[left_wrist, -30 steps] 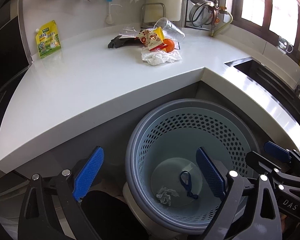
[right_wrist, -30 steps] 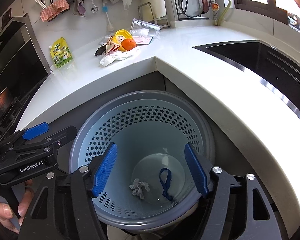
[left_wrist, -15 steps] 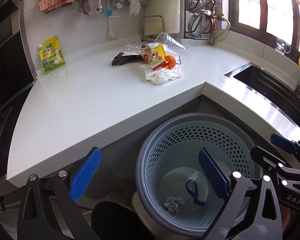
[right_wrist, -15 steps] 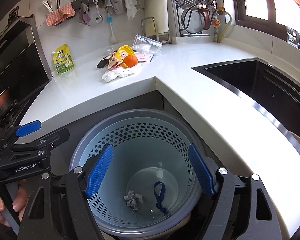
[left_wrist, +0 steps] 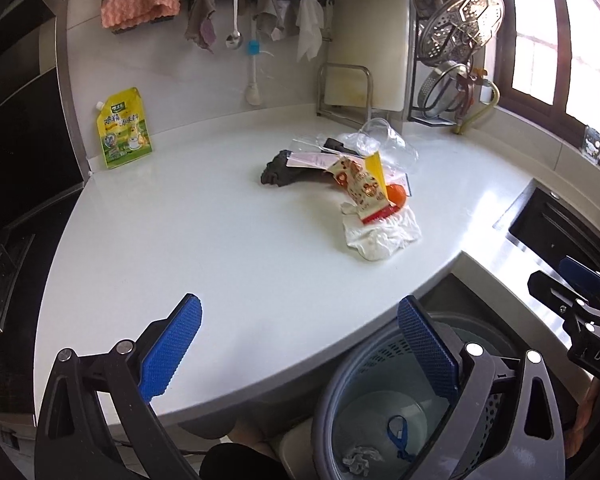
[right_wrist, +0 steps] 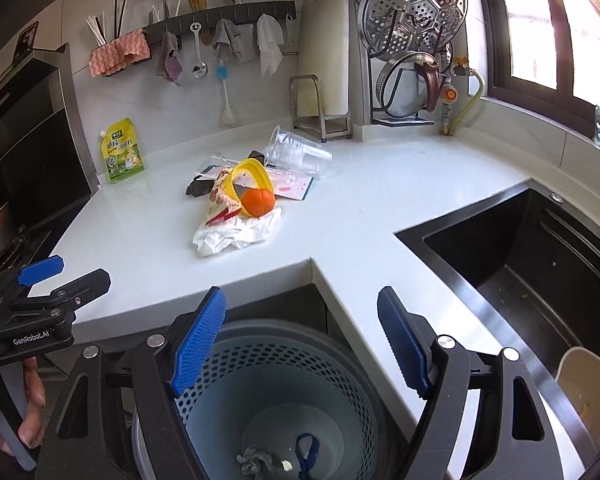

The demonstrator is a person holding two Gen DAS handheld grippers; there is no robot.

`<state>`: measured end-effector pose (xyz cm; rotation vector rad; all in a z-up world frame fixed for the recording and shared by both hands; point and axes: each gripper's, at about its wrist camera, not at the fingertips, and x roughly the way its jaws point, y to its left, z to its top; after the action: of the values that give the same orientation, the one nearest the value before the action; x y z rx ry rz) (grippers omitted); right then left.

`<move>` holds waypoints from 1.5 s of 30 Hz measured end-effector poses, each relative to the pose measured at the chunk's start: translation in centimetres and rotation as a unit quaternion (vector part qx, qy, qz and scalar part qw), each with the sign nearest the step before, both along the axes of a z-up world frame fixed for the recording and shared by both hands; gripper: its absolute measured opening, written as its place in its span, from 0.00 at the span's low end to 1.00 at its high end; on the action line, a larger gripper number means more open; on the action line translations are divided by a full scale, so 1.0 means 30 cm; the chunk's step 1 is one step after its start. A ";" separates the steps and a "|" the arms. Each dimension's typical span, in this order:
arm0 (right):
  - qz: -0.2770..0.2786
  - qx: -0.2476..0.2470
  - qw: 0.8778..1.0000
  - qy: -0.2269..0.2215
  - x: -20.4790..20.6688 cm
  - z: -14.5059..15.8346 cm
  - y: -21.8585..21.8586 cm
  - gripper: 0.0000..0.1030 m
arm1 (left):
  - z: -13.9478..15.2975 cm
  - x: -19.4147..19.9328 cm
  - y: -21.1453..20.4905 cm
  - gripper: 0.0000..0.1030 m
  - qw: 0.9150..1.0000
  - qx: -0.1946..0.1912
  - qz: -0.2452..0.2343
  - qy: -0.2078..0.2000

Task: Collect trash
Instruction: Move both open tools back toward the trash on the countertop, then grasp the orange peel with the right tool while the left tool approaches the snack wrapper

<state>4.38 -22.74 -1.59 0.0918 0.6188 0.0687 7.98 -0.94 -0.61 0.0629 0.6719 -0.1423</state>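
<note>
Both the left gripper (left_wrist: 296, 344) and the right gripper (right_wrist: 302, 336) hang over the bin (right_wrist: 336, 344) with fingers spread apart, holding nothing. The trash pile (right_wrist: 244, 200) sits on the counter (left_wrist: 204, 240) well beyond the bin; a crumpled tissue (right_wrist: 254, 460) lies inside the bin.

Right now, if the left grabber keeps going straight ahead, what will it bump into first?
Probably the white countertop. The left gripper is open and empty, aimed across bare counter, with the trash pile farther ahead and slightly right. Depth is hard to judge, so it might skim the counter and meet the pile.
</note>
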 end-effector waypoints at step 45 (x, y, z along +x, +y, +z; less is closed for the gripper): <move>0.148 0.000 0.984 0.095 0.654 -0.094 0.112 0.25 | -0.049 0.383 -0.080 0.94 1.000 0.004 0.019 0.024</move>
<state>24.01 -19.38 -4.42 0.0049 0.8197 0.3515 19.47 -3.35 -2.07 0.0546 0.7220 -0.1054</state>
